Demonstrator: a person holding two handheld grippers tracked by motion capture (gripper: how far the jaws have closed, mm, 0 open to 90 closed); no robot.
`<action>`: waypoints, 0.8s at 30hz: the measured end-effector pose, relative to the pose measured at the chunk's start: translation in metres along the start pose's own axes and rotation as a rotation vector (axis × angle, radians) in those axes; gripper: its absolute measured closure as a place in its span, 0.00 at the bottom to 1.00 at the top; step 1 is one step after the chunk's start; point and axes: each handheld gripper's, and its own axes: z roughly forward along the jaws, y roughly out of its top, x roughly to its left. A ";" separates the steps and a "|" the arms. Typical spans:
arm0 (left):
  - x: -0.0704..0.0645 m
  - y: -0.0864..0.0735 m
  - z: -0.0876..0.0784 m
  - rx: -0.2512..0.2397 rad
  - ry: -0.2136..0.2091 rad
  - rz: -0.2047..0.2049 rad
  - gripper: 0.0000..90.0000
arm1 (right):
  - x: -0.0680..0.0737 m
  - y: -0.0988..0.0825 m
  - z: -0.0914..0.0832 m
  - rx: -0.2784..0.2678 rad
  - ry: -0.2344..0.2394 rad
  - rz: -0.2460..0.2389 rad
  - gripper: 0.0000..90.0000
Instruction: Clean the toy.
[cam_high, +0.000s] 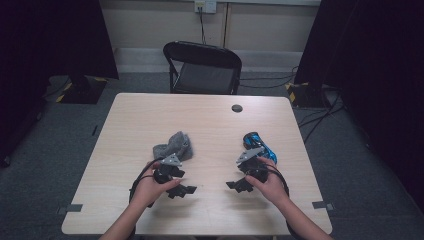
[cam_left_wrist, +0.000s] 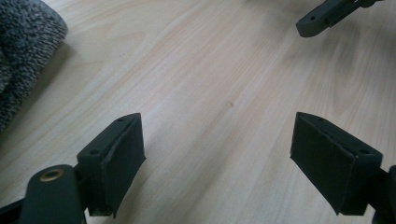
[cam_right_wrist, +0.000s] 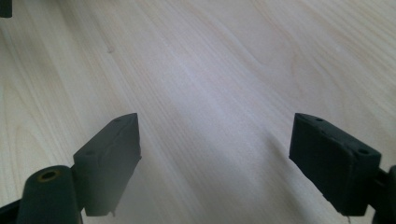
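Observation:
A grey fuzzy cloth (cam_high: 174, 145) lies bunched on the wooden table (cam_high: 200, 125), just beyond my left gripper (cam_high: 186, 190); its edge also fills the upper left corner of the left gripper view as grey cloth (cam_left_wrist: 23, 42). A blue and black bundle (cam_high: 260, 143) lies just beyond the right hand. My left gripper (cam_left_wrist: 217, 154) stands open over bare wood, nothing between its pads. My right gripper (cam_high: 234, 185) points toward the left one; its jaws (cam_right_wrist: 215, 156) are open and empty too. The two grippers face each other near the front edge.
A black folding chair (cam_high: 202, 67) stands behind the table's far edge. A round dark cable hole (cam_high: 237, 108) sits near the far right of the tabletop. The tip of the other gripper (cam_left_wrist: 322, 18) shows at the top right of the left gripper view.

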 end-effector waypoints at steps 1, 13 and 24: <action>-0.001 -0.001 0.000 0.003 -0.003 0.003 0.19 | 0.001 -0.001 0.000 0.004 0.001 -0.006 0.18; -0.006 -0.009 -0.001 0.008 0.006 0.040 0.19 | 0.005 -0.009 -0.001 0.003 0.006 -0.007 0.18; -0.013 -0.017 -0.001 0.025 -0.001 0.068 0.19 | 0.010 -0.019 -0.003 0.006 0.012 0.001 0.18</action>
